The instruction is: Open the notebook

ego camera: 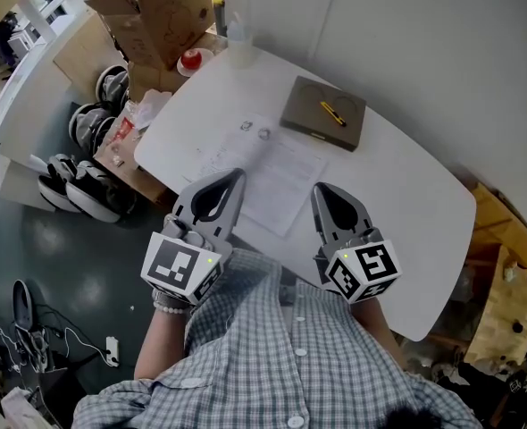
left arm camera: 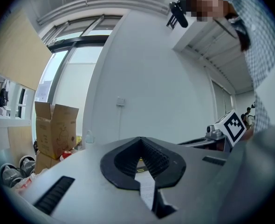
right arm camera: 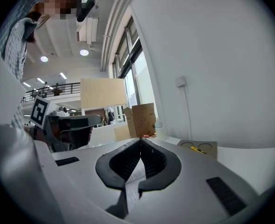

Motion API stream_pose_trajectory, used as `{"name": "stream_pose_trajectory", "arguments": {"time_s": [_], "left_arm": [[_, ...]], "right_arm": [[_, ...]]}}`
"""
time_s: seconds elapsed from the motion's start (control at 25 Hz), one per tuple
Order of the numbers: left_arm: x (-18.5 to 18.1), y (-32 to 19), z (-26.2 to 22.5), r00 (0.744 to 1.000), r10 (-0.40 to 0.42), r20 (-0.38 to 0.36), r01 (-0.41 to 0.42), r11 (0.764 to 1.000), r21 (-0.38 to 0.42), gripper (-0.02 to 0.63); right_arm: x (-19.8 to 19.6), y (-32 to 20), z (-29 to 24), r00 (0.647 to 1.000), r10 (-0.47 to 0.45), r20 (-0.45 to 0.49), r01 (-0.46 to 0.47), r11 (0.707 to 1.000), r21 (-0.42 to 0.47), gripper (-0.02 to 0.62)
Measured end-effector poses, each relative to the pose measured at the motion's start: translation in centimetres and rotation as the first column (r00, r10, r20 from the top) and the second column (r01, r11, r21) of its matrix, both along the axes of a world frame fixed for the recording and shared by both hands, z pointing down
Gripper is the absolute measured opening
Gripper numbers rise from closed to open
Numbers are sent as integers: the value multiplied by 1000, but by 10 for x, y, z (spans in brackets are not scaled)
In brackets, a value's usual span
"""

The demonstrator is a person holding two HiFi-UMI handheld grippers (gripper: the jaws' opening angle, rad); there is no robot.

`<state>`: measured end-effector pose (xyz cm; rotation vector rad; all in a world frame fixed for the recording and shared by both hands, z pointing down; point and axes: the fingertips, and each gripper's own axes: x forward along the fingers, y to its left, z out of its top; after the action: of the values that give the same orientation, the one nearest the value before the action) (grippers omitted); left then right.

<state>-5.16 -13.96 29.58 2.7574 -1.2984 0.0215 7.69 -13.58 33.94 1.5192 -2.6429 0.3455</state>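
Flat rectangular grey-brown notebook (ego camera: 308, 110), closed, small yellow pen (ego camera: 333, 113) on its cover, far side of white rounded table (ego camera: 397, 195); left gripper (ego camera: 238, 175) and right gripper (ego camera: 317, 189), jaws pressed together on nothing, well apart from it; opening wholly outstanding.

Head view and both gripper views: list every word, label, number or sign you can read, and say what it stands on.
No text here can be read.
Paper sheet: printed lines, too small to read.
Cardboard box: faint printed outline, no legible words.
Notebook: no legible writing on its cover.
Left gripper and right gripper: black-and-white square marker patterns, no letters.
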Motion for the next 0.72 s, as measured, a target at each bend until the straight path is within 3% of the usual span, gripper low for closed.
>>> {"name": "stream_pose_trajectory", "arguments": {"time_s": [0.72], "left_arm": [[-4,-2,3,1000,4,-21,-4,1000,-9,8]], "right_arm": [[-7,2,-5,1000,-14,-25,15,1000,25,21]]}}
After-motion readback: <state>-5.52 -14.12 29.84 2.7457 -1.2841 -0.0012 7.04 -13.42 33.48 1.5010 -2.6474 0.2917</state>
